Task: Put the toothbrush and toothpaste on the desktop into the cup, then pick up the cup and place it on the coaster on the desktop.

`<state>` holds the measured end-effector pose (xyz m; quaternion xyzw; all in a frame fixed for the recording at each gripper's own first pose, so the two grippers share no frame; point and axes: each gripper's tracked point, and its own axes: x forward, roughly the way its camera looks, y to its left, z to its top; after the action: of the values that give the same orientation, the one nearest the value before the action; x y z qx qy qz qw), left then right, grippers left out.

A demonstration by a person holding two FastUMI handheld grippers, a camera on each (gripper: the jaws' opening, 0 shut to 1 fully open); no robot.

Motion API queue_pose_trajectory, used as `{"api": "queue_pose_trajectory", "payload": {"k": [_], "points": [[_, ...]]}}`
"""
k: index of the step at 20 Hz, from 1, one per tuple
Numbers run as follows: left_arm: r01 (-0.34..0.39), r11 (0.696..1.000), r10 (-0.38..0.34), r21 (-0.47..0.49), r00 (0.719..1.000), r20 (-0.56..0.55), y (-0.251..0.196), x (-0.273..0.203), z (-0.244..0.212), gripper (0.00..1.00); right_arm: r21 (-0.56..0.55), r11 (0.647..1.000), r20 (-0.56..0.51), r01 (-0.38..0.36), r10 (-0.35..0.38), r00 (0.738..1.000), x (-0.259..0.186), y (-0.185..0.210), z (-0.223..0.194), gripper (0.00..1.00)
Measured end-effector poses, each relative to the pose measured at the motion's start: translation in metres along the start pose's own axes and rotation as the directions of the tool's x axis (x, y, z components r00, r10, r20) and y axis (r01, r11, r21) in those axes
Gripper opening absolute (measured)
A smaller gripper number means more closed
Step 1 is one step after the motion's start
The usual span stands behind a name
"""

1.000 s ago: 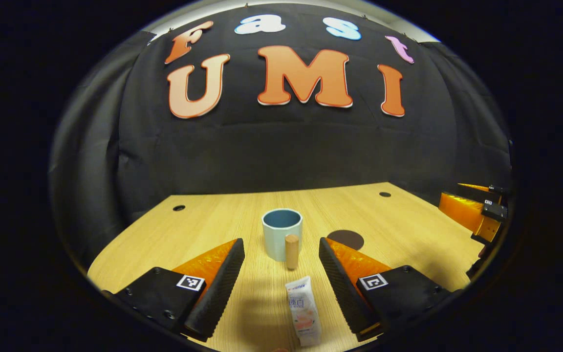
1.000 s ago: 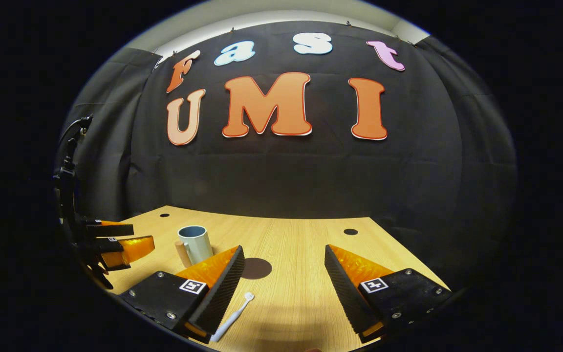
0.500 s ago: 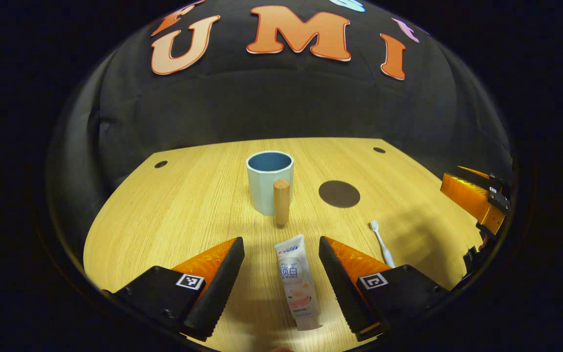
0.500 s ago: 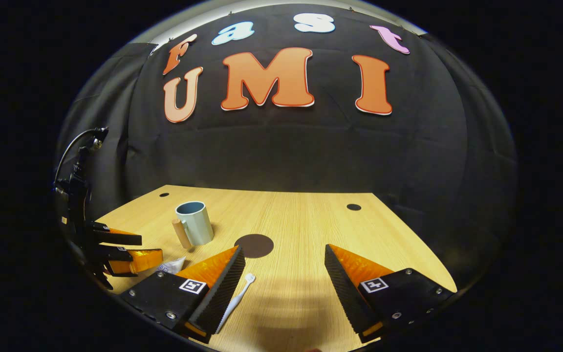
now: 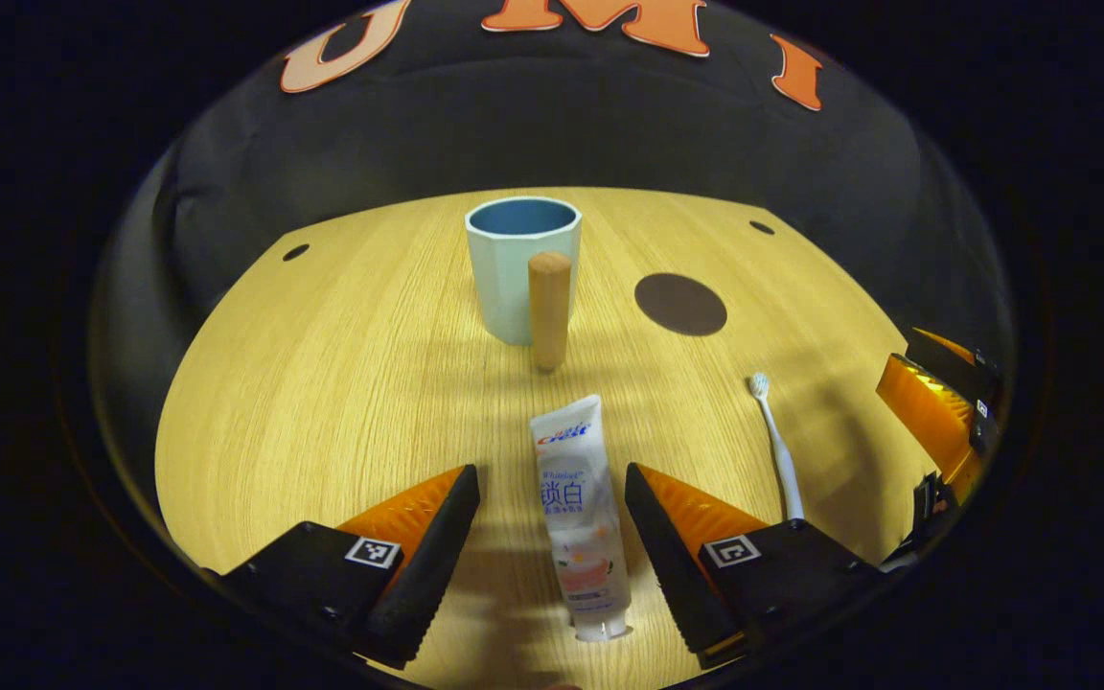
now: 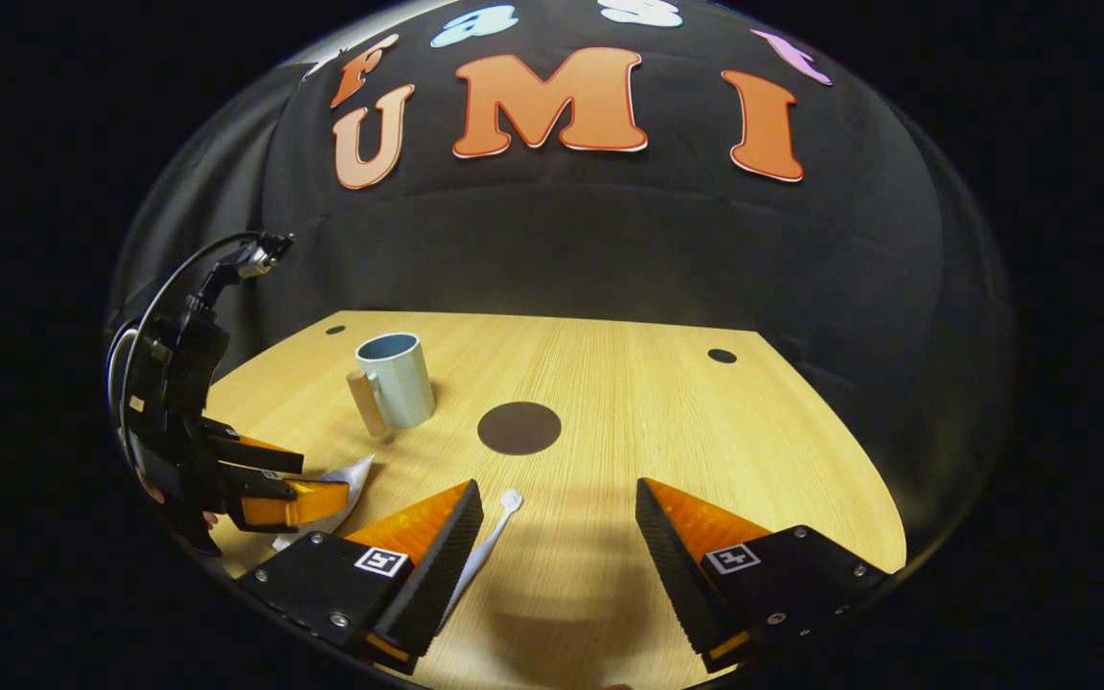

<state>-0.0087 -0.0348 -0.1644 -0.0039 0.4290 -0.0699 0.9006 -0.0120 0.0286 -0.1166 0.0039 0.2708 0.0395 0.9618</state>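
**Both tools spread wide over the table, toothpaste and toothbrush lying flat**

In the left gripper view, your left tool (image 5: 552, 537) is released, its two black ridged fingers (image 5: 423, 565) set wide apart. The toothpaste (image 5: 576, 517) lies flat on the wooden table (image 5: 322, 383) between them — neither finger touches it. Its white cap points toward you and its flat crimped end points toward the cup (image 5: 520, 268). The cup is pale blue-grey with a darker blue inside and stands upright farther up the table, a round wooden handle on the side facing you. To the right of the cup, apart from it, sits the coaster (image 5: 680, 304), a dark flat disc. The toothbrush (image 5: 778, 446) lies flat to the right of the toothpaste, well apart from it, bristle head toward the far end. At the right edge you see part of your right tool (image 5: 935, 422).

In the right gripper view, your right tool (image 6: 560, 556) is also released, fingers wide. The toothbrush (image 6: 490, 537) lies just beside the left finger, its handle end hidden behind that finger — whether they touch, I cannot tell. The coaster (image 6: 518, 427) sits ahead, the cup (image 6: 396, 380) up and to the left. At the far left, your left tool (image 6: 274, 484) hangs over the toothpaste (image 6: 346, 479).
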Motion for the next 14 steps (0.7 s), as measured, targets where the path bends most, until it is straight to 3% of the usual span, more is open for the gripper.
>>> {"api": "queue_pose_trajectory", "payload": {"k": [4,5,10,14], "points": [[0.044,0.999,-0.043,0.005,0.993,-0.113,-0.003,-0.004,-0.007,0.99,0.042,0.998,-0.114,-0.051,0.056,0.992,0.003,0.001,-0.016,0.93],[0.042,0.999,-0.041,0.001,0.987,-0.154,0.000,-0.009,-0.010,0.84,0.057,0.997,-0.147,-0.056,0.064,0.987,0.003,0.001,-0.020,0.92],[0.060,0.998,-0.064,-0.022,0.967,-0.245,-0.004,-0.015,-0.008,0.55,0.147,0.985,-0.300,-0.092,0.133,0.945,0.004,0.007,-0.038,0.82],[0.078,0.995,-0.092,-0.056,0.948,-0.306,-0.010,-0.015,-0.015,0.51,0.185,0.975,-0.395,-0.125,0.190,0.899,0.000,0.018,-0.047,0.75]]}}
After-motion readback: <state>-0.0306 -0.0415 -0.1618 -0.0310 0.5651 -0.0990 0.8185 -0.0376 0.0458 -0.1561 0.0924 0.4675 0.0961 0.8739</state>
